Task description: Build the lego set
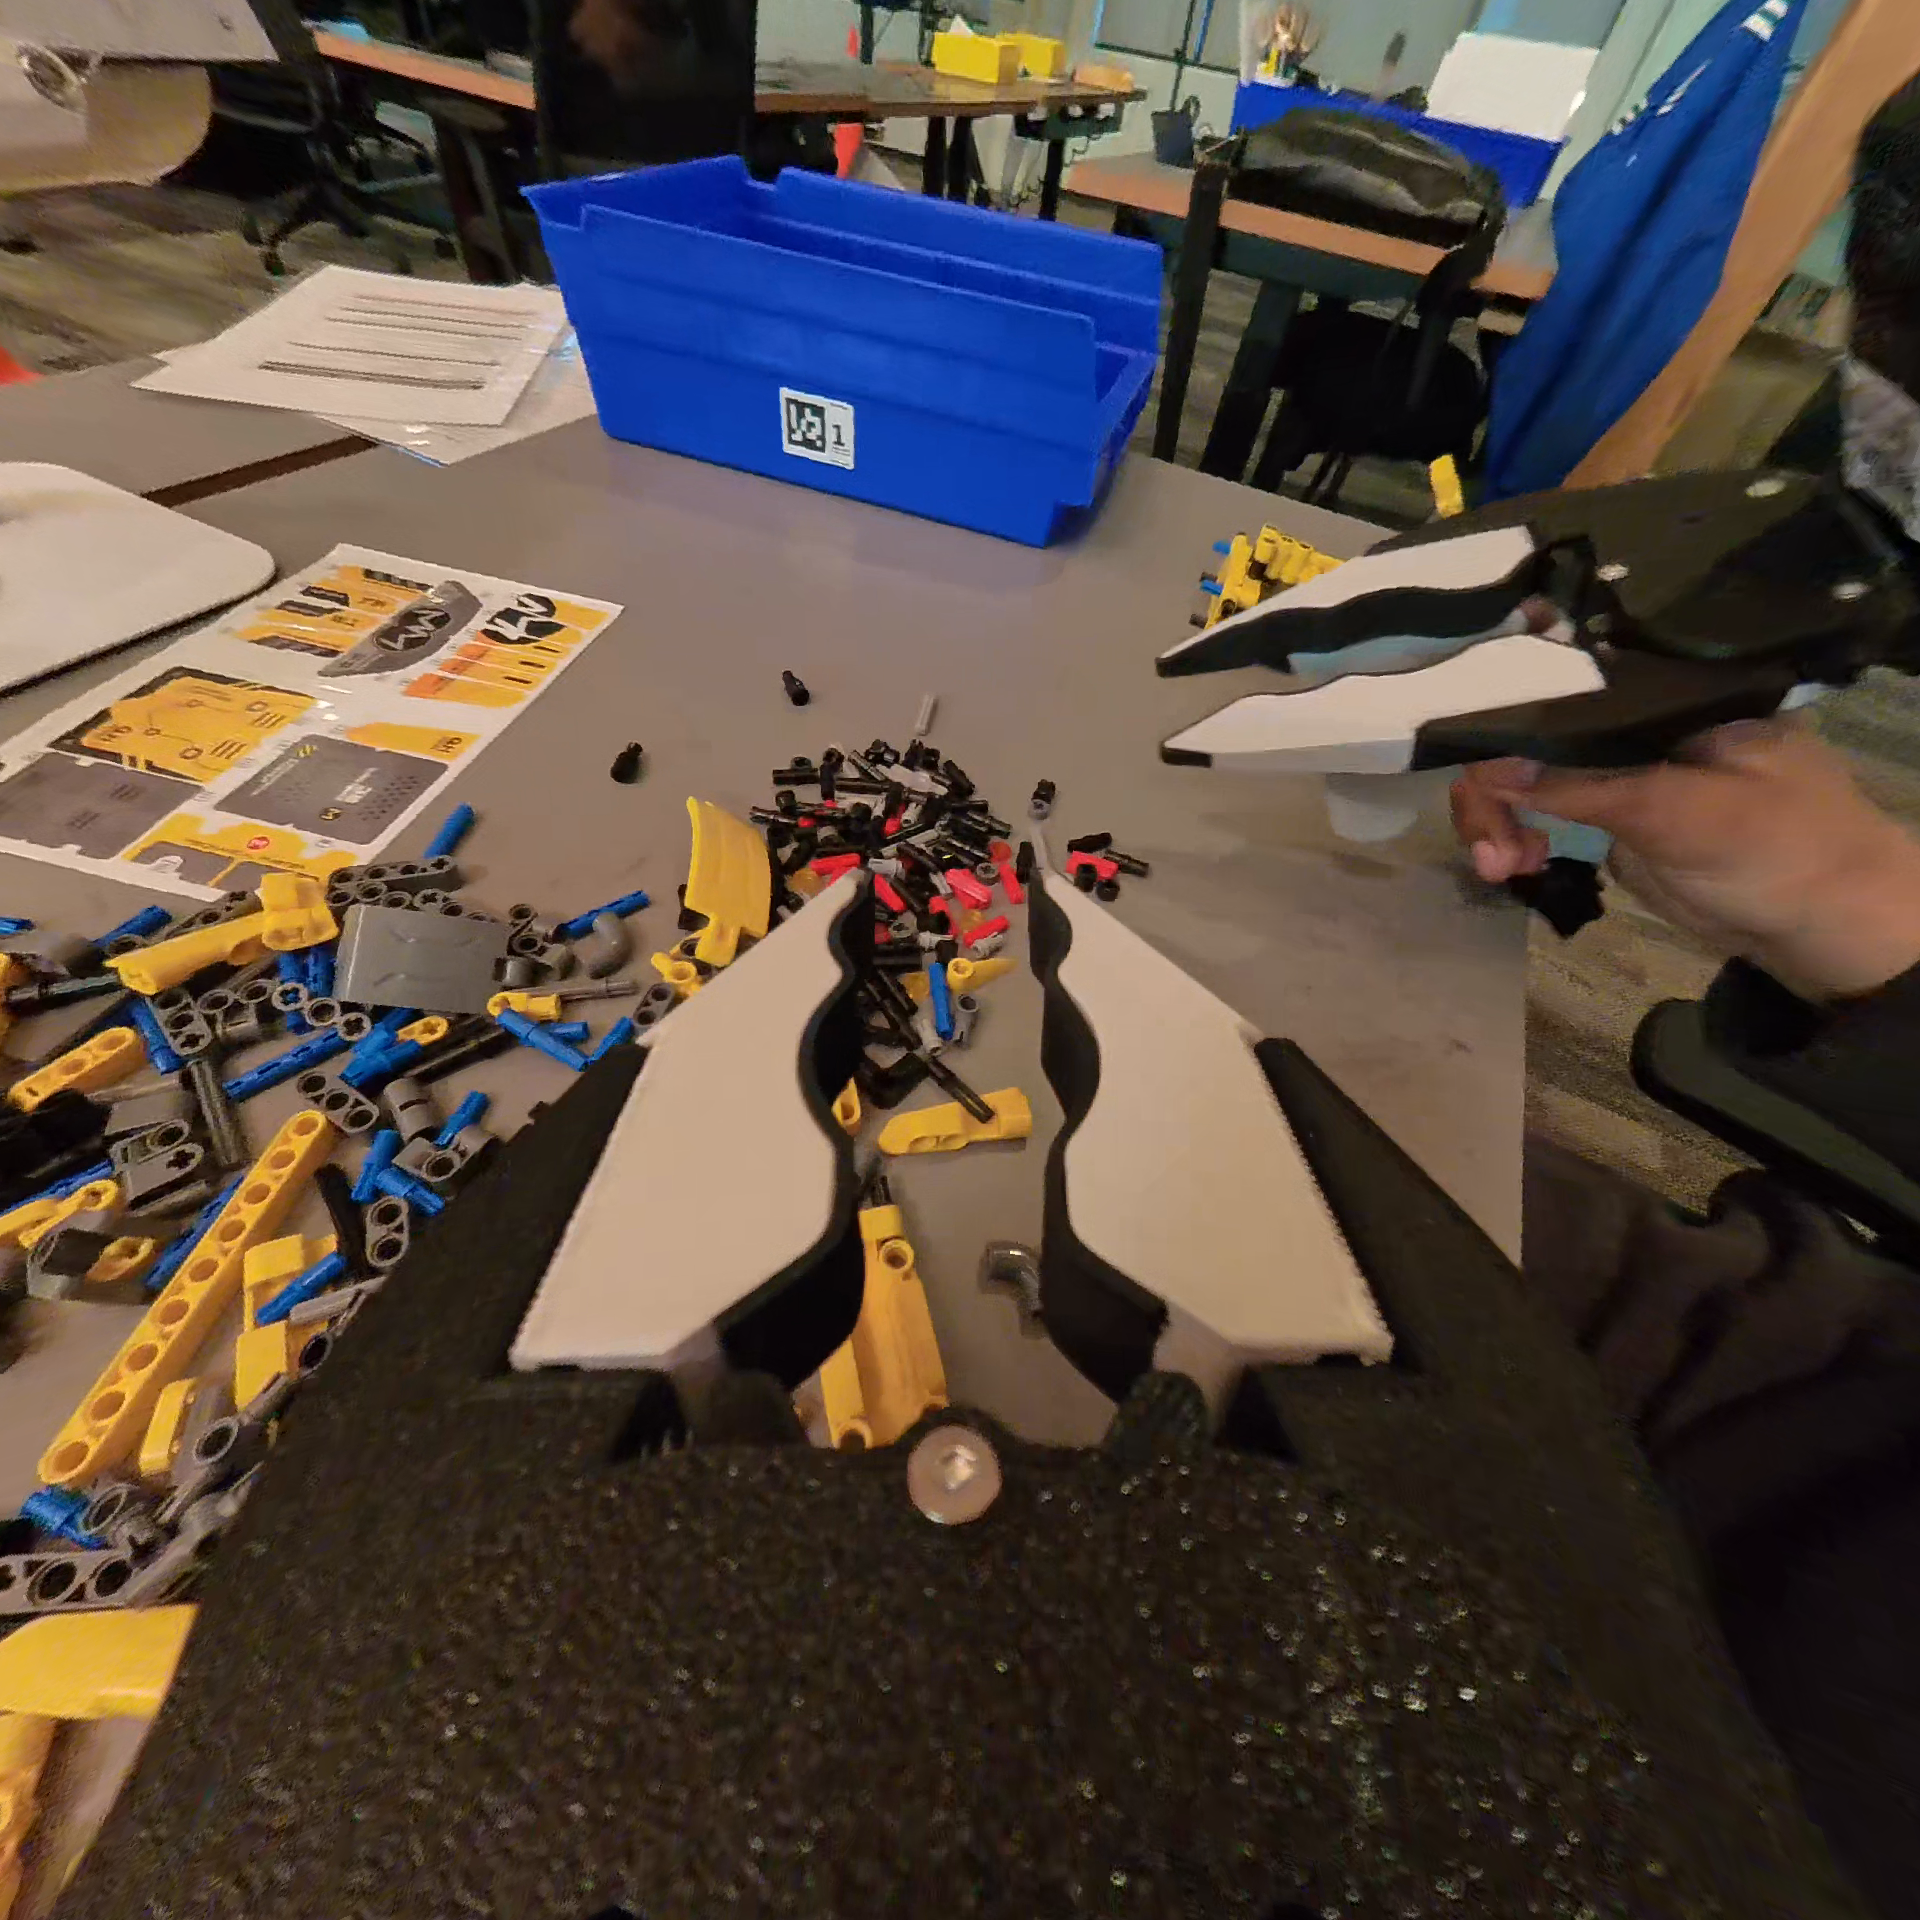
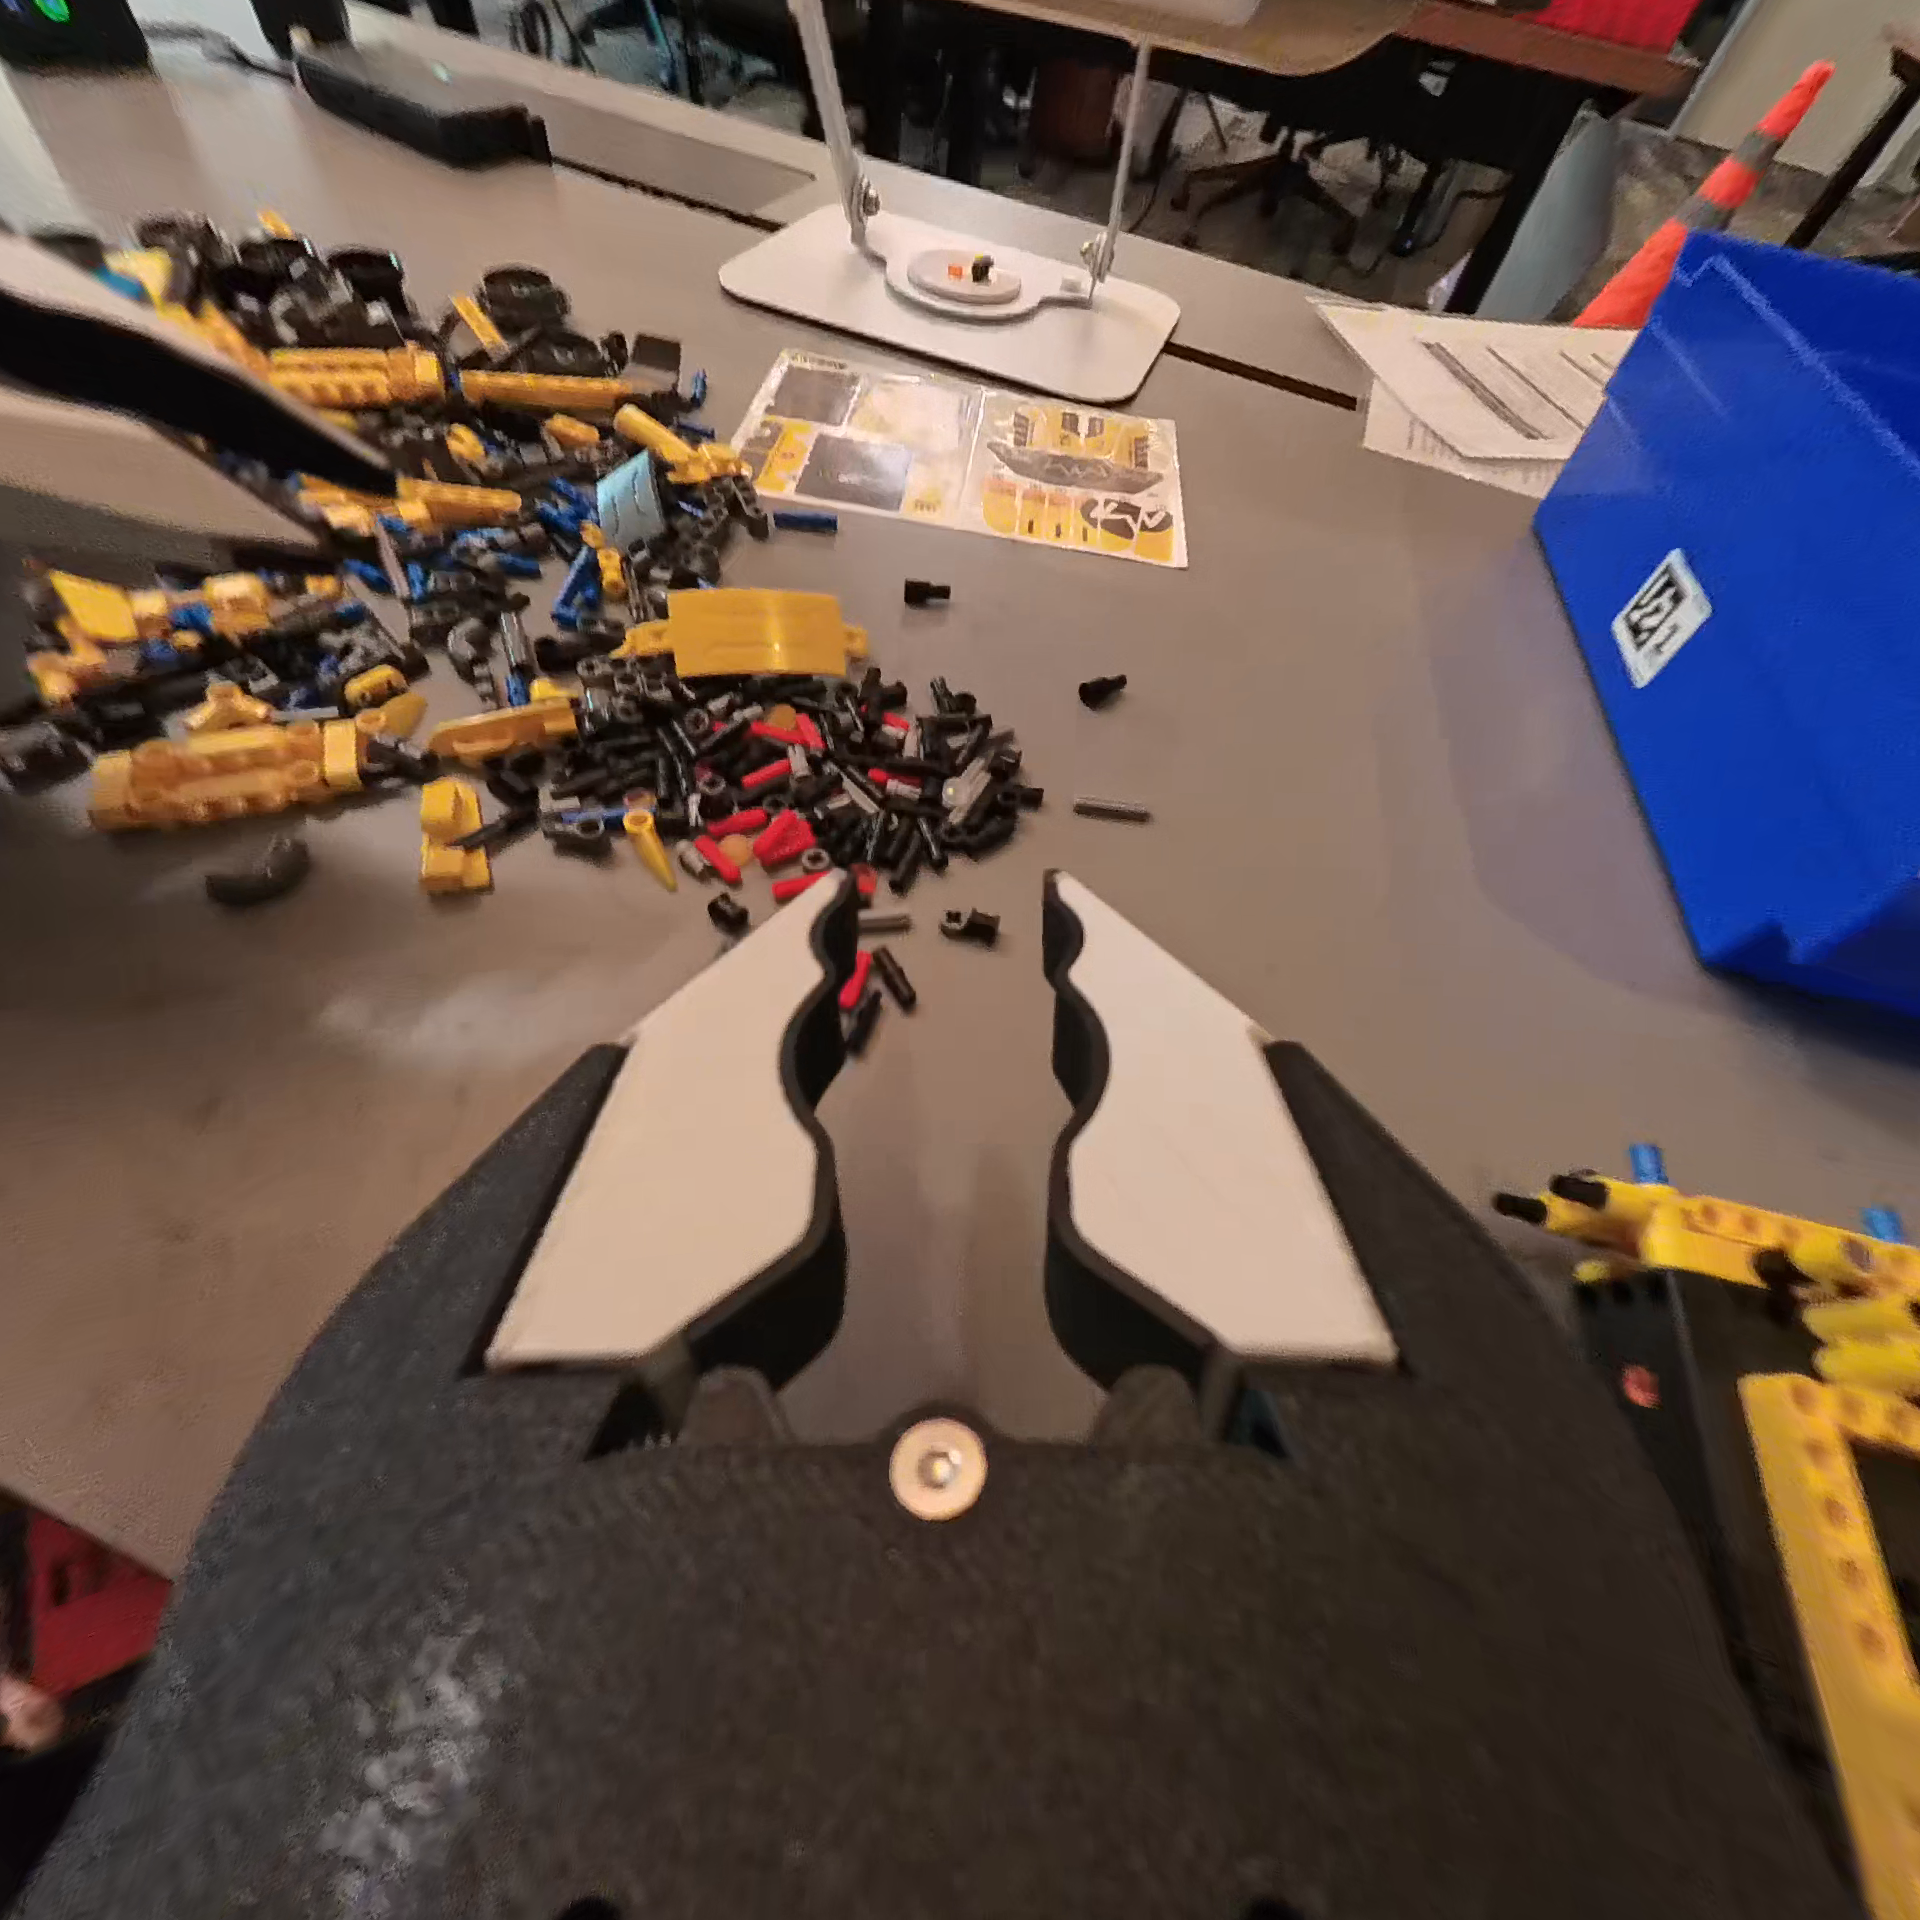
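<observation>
Heap of small black and red plastic connector pins (image 1: 904, 852) mid-table on grey tabletop (image 1: 727, 623), yellow-blue beam pile (image 1: 260, 1039) to its left. Left gripper (image 1: 945, 883) spread, empty, tips over heap. Right gripper (image 2: 951, 883) spread, empty, at heap's near edge; blue plastic bin (image 2: 1766, 623) rightmost.

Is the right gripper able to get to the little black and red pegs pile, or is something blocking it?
Probably yes. The right gripper is open, with its tips at the near edge of the pile of black and red pegs. Only bare grey table and a few loose pegs lie between.
</observation>
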Available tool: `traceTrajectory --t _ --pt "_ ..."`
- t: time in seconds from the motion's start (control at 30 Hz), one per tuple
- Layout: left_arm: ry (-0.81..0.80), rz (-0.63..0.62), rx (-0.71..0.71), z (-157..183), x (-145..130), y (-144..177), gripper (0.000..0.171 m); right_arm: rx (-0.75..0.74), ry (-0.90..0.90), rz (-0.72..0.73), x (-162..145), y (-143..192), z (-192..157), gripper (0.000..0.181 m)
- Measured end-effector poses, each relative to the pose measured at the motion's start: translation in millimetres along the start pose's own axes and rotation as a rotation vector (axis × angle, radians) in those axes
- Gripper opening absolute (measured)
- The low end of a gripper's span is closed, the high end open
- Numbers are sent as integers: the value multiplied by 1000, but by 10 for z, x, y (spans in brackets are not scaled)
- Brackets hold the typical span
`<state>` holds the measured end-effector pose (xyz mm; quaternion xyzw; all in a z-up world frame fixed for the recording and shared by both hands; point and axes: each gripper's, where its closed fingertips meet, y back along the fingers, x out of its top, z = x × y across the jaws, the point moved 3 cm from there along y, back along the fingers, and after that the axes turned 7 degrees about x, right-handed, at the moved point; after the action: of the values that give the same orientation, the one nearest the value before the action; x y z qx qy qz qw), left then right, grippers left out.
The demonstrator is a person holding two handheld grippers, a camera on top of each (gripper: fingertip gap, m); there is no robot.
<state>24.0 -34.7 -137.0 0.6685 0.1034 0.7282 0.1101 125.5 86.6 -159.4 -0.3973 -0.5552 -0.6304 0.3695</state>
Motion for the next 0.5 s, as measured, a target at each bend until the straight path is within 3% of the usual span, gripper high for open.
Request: traceTrajectory --t 0.3,0.5 --pt "27 -18 -37 31 -35 -31 28 48 -55 22 -2 -44 85 35" --pt "30 -63 -137 182 -101 -106 29 249 -141 -17 -24 -157 10 35"
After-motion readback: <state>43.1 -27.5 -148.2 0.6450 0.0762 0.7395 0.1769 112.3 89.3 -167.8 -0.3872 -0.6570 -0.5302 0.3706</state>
